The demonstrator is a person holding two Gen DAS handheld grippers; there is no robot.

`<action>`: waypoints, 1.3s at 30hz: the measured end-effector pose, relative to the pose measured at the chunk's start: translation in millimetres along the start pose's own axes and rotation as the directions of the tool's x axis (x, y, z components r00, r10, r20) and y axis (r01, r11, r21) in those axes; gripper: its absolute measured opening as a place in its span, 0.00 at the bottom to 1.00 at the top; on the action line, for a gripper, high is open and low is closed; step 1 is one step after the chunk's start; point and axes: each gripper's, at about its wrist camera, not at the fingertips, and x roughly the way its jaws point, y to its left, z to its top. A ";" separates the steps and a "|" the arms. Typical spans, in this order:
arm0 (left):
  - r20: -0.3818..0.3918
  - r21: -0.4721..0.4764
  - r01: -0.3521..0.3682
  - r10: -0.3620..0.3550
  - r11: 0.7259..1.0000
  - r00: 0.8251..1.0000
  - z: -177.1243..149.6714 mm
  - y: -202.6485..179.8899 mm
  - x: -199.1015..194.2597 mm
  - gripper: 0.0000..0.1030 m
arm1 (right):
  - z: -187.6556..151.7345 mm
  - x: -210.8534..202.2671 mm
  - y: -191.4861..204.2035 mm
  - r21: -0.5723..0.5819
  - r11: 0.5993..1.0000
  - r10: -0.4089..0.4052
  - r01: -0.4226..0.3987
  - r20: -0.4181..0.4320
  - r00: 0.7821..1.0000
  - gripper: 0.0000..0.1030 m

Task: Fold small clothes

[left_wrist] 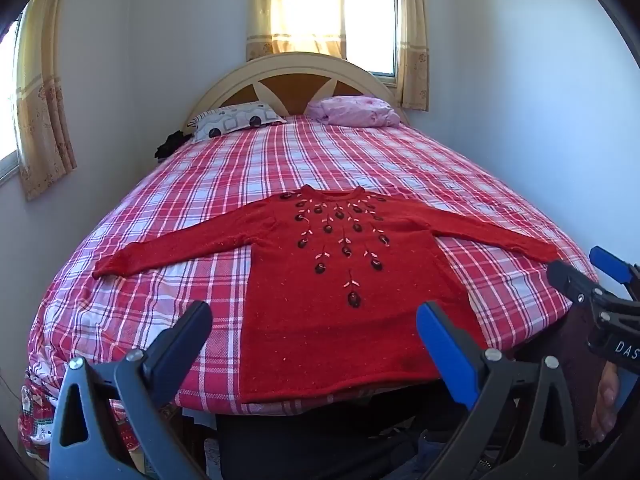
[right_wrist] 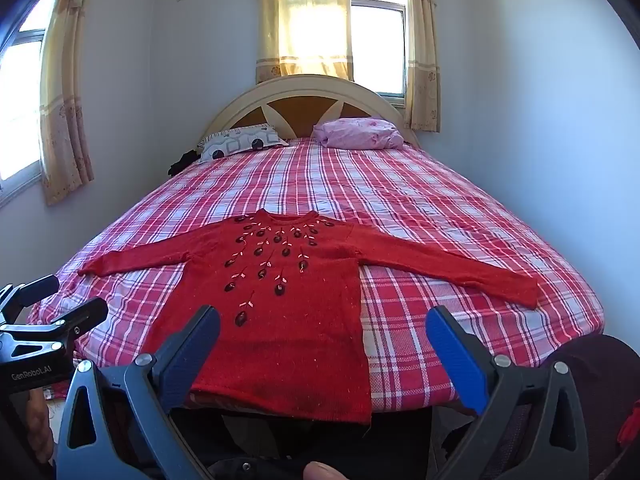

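Note:
A small red knit sweater [left_wrist: 320,300] with dark bead and leaf embroidery lies flat, front up, on the plaid bed, both sleeves spread wide; its hem is at the bed's near edge. It also shows in the right wrist view [right_wrist: 280,320]. My left gripper [left_wrist: 314,332] is open and empty, held just before the hem. My right gripper [right_wrist: 324,340] is open and empty, near the hem's right part. The right gripper also shows in the left wrist view [left_wrist: 580,268], and the left gripper in the right wrist view [right_wrist: 60,300].
The bed [left_wrist: 400,168] has a red and white plaid cover. Two pillows, a patterned pillow [left_wrist: 236,120] and a pink pillow [left_wrist: 356,110], lie by the headboard [left_wrist: 296,80]. Walls close in on both sides. A dark cloth [left_wrist: 168,146] lies at the bed's far left.

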 end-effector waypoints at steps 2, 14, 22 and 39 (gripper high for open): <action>0.006 -0.012 0.007 -0.007 1.000 1.000 -0.3 0.8 -0.5 1.00 | -0.6 0.9 0.3 -0.001 1.000 -0.002 0.002 -0.001 1.000 0.99; 0.008 -0.006 0.007 -0.007 1.000 1.000 2.2 -3.8 0.0 1.00 | -7.5 3.8 -0.6 -0.005 1.000 -0.001 0.001 -0.005 1.000 0.99; 0.012 -0.014 0.004 -0.004 1.000 1.000 2.4 -2.5 -1.2 1.00 | -6.7 5.2 -1.5 -0.007 1.000 -0.003 0.003 -0.008 1.000 0.99; 0.016 -0.014 0.005 -0.004 1.000 1.000 1.2 -2.4 -1.9 1.00 | -6.9 9.1 0.5 -0.013 1.000 -0.005 0.005 -0.015 1.000 0.99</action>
